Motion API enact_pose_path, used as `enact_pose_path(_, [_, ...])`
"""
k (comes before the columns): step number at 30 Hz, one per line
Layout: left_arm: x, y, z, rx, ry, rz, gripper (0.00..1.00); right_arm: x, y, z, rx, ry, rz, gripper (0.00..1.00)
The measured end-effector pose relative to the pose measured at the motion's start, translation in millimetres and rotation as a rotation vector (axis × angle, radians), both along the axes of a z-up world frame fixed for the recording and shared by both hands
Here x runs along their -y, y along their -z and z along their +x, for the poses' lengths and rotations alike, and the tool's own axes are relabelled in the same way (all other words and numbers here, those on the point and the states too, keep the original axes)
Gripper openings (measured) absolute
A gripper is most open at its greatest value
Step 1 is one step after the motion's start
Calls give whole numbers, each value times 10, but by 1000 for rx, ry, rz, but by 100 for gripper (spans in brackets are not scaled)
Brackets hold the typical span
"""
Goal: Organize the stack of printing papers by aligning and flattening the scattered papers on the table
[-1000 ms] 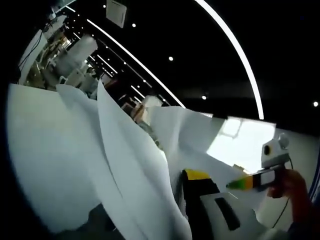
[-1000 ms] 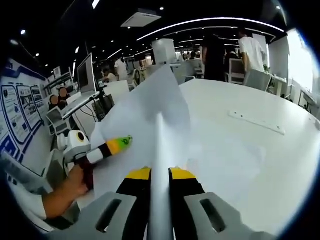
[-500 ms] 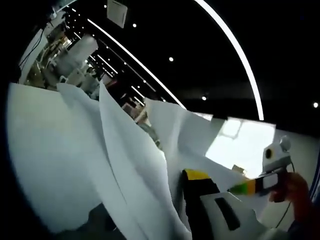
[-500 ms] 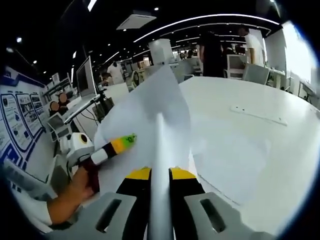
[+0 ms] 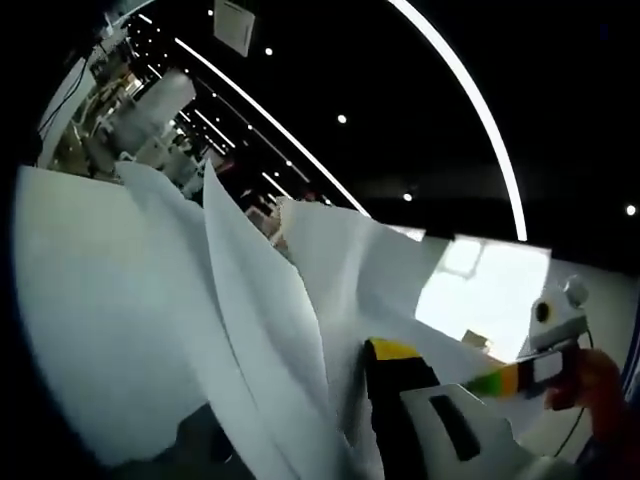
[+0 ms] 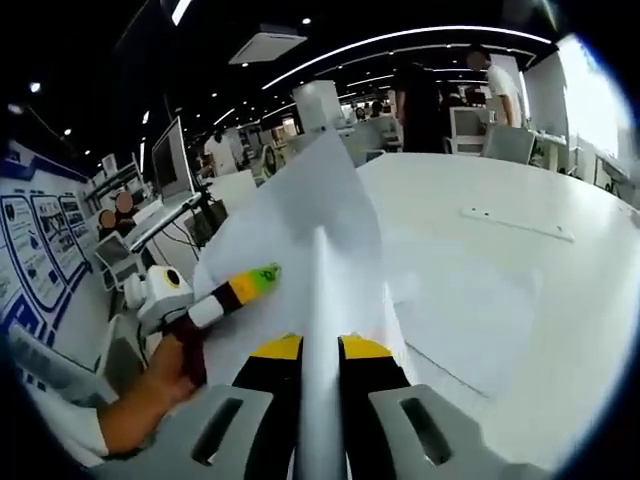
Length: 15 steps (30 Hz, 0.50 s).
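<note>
In the right gripper view, the right tongs (image 6: 320, 350) rise from the near edge with their yellow-tipped jaws pressed together on the thin edge of a sheet of the printing papers (image 6: 310, 220), which stands on edge and fans away toward the far left. Just left of them the left tongs (image 6: 262, 275) come in, held in a person's hand (image 6: 165, 375), with a green and yellow tip lying against the lifted sheet. To the right, more sheets (image 6: 460, 300) lie flat on the white worktop (image 6: 590, 270), their near edges loose and uneven, and the worktop beyond them is bare and open as far as a long white strip (image 6: 515, 225).

In the left gripper view only one black, yellow-tipped jaw of the left tongs (image 5: 395, 375) is visible among curled sheets (image 5: 260, 300). The other jaw is covered by paper, so I cannot tell whether they are apart or gripping. The right tongs (image 5: 490, 383) enter from the right with a hand (image 5: 590, 385) behind them.

Against half a second ago, the tall curled sheet in the left gripper view leans a little further right, and the right tongs sit slightly lower and further right. The right tongs' grip on the sheet is unchanged.

Far off stand a monitor (image 6: 170, 150), office desks, people (image 6: 420, 100) and dark ceiling with strip lights (image 5: 470, 100).
</note>
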<state>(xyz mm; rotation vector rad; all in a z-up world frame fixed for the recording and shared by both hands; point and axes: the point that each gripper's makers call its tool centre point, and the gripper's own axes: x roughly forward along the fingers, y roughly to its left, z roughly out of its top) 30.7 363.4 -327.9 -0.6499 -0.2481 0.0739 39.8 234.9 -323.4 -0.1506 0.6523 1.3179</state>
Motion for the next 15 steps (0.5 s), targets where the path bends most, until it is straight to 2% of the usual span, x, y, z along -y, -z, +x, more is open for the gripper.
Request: enact_pose_path(15, [-1, -9, 1, 5, -2, -6, 22, 1, 25, -88, -32, 26, 30, 8])
